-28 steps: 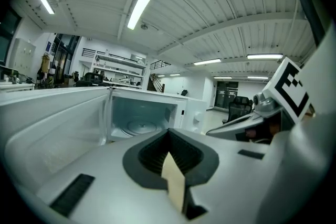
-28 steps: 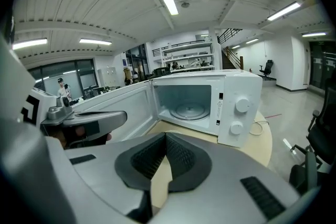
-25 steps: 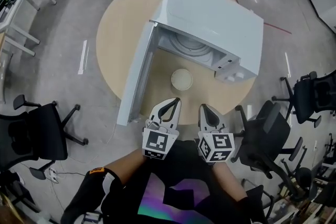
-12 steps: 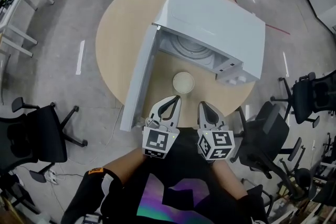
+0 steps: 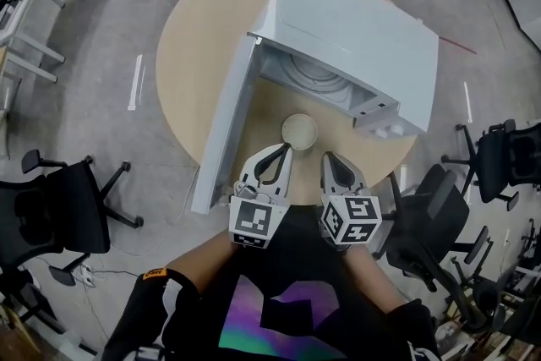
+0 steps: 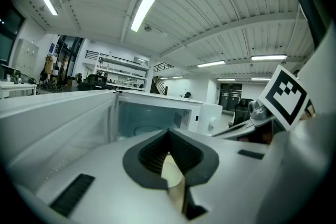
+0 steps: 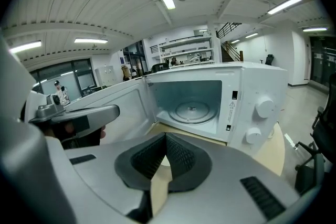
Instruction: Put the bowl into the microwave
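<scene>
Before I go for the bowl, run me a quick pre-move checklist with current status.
1. Microwave door open: ok.
2. Cavity free, turntable bare: ok.
3. Bowl upright on the table, in front of the opening: ok.
4. Left gripper jaws apart for a grasp: not ok, together and empty.
5. Right gripper jaws apart: not ok, together and empty.

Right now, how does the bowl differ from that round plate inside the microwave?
The bowl is cream with a raised rim; the round plate looks glassy and flat. The bowl stands on the table in front of the open microwave; the round plate lies inside it. Both are round.
</scene>
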Demonstrator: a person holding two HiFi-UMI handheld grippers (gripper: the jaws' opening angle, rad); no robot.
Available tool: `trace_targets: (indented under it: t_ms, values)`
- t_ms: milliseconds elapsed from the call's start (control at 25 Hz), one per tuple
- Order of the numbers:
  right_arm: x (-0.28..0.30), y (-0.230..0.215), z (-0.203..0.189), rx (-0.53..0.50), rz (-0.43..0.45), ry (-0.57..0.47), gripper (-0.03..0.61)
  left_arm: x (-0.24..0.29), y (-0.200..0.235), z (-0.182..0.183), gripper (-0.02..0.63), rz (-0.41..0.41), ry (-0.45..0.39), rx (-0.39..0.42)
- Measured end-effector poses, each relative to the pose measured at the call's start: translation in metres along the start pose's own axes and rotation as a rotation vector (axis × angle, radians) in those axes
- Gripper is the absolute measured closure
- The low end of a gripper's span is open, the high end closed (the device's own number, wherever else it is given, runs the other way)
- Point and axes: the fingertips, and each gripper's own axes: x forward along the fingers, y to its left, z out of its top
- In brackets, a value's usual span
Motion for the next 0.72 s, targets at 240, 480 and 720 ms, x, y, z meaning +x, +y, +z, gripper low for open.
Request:
trace_targets:
  t_ms: [240, 480, 720]
  values:
    - [0.024, -0.012, -0.001, 0.016, 0.02, 0.048, 0.563, 0.017, 0.009, -0.006, 0.571, 0.031, 0.032, -0.003]
    - [0.047, -0.027, -0.013, 0.041, 0.031, 0.122, 0.561, 0.031, 0.022, -0.014, 0.571, 0.081, 0.057, -0.016]
    - [0.067, -0.032, -0.03, 0.066, 0.075, 0.207, 0.561, 0.041, 0.031, -0.025, 0.571, 0.127, 0.089, -0.024]
